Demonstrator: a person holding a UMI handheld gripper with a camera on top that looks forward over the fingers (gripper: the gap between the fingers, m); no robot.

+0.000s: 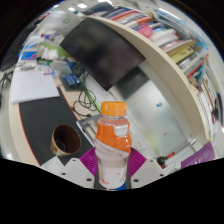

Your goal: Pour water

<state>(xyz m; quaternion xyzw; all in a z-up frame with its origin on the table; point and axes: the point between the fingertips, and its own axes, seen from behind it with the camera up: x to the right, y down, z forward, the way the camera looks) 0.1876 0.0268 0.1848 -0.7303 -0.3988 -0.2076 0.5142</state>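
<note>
A plastic bottle [112,135] with an orange cap and orange label stands upright between my fingers, held up above the desk. My gripper [111,166] is shut on the bottle, with the magenta pads [87,160] pressing its clear lower body from both sides. To the left, just beyond the left finger, a round brown cup [66,137] sits on a dark mat [45,122]. The bottle's base is hidden behind the gripper body.
A white desk [150,105] stretches ahead with a dark monitor [100,50] lying across it, cables and small items [75,75] near it. Bookshelves with coloured books [165,40] line the far right. Papers [35,85] lie at the left.
</note>
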